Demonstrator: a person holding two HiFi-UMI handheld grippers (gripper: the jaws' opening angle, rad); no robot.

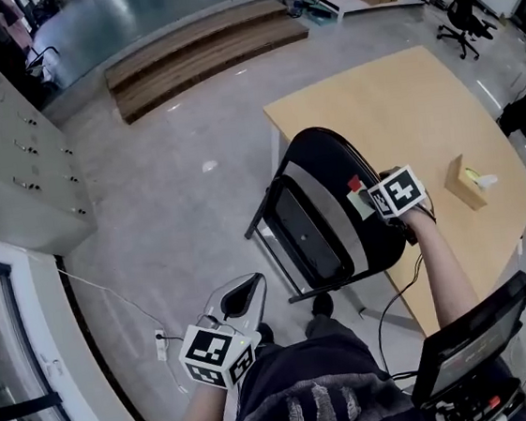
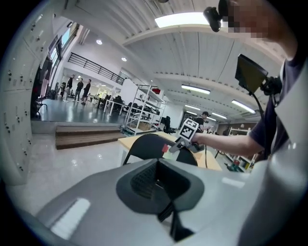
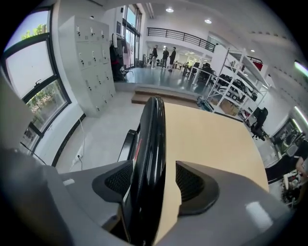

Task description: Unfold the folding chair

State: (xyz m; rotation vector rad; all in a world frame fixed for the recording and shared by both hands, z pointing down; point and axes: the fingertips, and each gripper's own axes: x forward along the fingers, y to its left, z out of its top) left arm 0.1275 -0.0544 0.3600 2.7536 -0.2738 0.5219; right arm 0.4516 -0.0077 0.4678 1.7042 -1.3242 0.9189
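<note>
I keep left gripper (image 1: 244,295) at 7 o'clock, close to body, jaws closed, empty, in reserve. Folding chair (image 1: 325,212) centre, folded, beside table (image 1: 402,104). Right gripper (image 1: 365,195) at 3 o'clock, jaws wide astride backrest top, apparently not yet pinching, ready to steady it.

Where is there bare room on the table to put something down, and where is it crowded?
On the table the middle and far end are bare, bordered by the small box at its right edge. The grey floor between the folding chair and the lockers is open. Crowded: the table edge where the chair stands and the right gripper straddles its back.
</note>
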